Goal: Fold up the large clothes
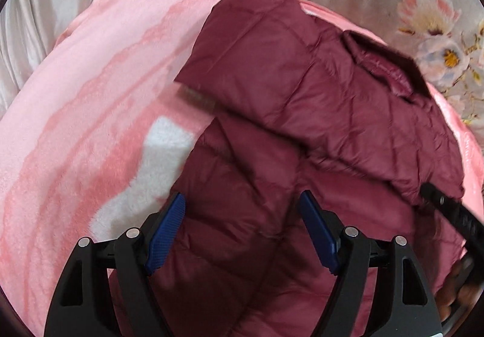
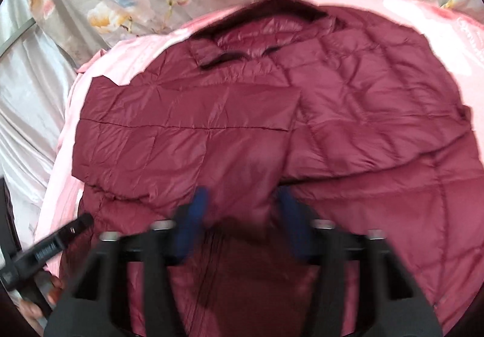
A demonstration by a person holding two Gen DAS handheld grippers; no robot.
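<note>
A dark red quilted jacket [image 1: 302,89] lies spread on a pink blanket [image 1: 90,95], its sleeve folded across the body and its collar [image 2: 242,49] at the far end. My left gripper [image 1: 242,196] stands open just above the jacket's near part, with nothing pinched between its blue pads. In the blurred right wrist view, my right gripper [image 2: 243,201] has a raised fold of the jacket [image 2: 211,131] filling the gap between its pads. One black finger of the right gripper [image 1: 447,207] shows at the jacket's right edge, and the left gripper [image 2: 69,231] shows at its left edge.
The pink blanket [image 2: 423,22] lies on a floral sheet [image 1: 438,19]. Pale satin cloth [image 1: 30,19] is bunched on the left side. A person's hand [image 2: 54,288] holds the left gripper's handle at the lower left.
</note>
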